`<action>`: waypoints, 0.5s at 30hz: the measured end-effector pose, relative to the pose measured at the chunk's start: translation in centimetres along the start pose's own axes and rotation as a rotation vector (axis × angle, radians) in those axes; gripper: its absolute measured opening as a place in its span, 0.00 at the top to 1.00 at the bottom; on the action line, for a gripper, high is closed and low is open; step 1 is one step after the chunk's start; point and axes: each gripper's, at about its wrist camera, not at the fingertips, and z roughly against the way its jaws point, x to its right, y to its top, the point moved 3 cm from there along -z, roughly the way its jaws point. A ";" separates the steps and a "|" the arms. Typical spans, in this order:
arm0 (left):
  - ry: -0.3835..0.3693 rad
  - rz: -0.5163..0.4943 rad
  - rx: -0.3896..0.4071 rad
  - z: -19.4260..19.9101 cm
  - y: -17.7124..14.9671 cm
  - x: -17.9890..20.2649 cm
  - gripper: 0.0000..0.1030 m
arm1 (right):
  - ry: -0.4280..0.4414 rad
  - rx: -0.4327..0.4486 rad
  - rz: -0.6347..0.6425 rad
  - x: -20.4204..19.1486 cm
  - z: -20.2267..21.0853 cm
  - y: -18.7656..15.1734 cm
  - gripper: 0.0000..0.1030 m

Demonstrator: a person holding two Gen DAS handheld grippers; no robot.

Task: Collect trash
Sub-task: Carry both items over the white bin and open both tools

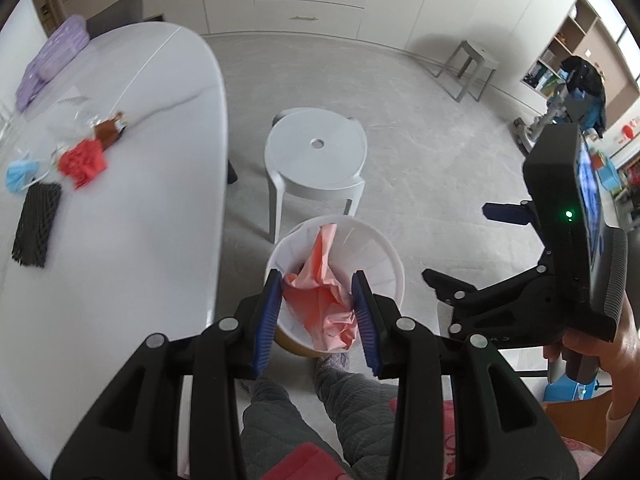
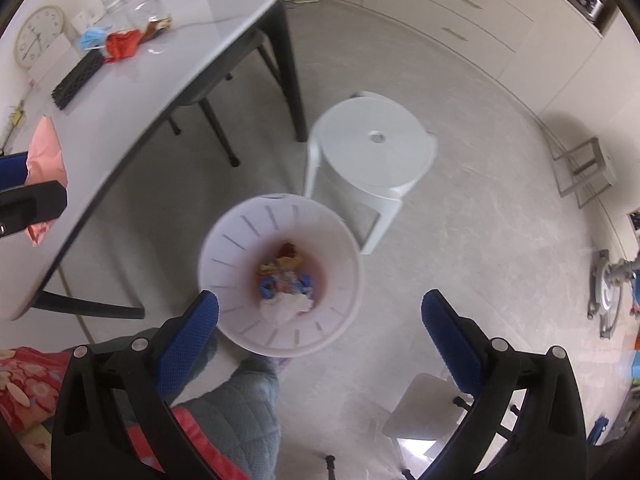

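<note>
Pointing steeply down, left tool (image 1: 318,312) pinching pink paper (image 1: 324,300) above bin (image 1: 384,252)

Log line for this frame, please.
left gripper: shut on pink paper over bin | right gripper: open, empty | table: trash left

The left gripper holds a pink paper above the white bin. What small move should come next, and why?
Probably open the left gripper to drop the pink paper. Its pads are shut on the crumpled sheet, which hangs directly over the white bin. The right gripper is already open and empty above the same bin, so nothing seems to block the fall.
</note>
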 end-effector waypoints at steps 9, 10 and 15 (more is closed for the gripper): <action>0.029 -0.053 0.000 -0.2 1.2 2.8 0.13 | -0.037 0.001 -0.067 4.1 0.4 -1.6 0.02; 0.030 -0.056 -0.005 -0.2 1.3 2.9 0.12 | -0.036 0.000 -0.070 4.2 0.3 -1.7 0.02; 0.029 -0.058 -0.010 -0.2 1.4 3.2 0.12 | -0.032 0.001 -0.071 4.4 0.3 -1.8 0.02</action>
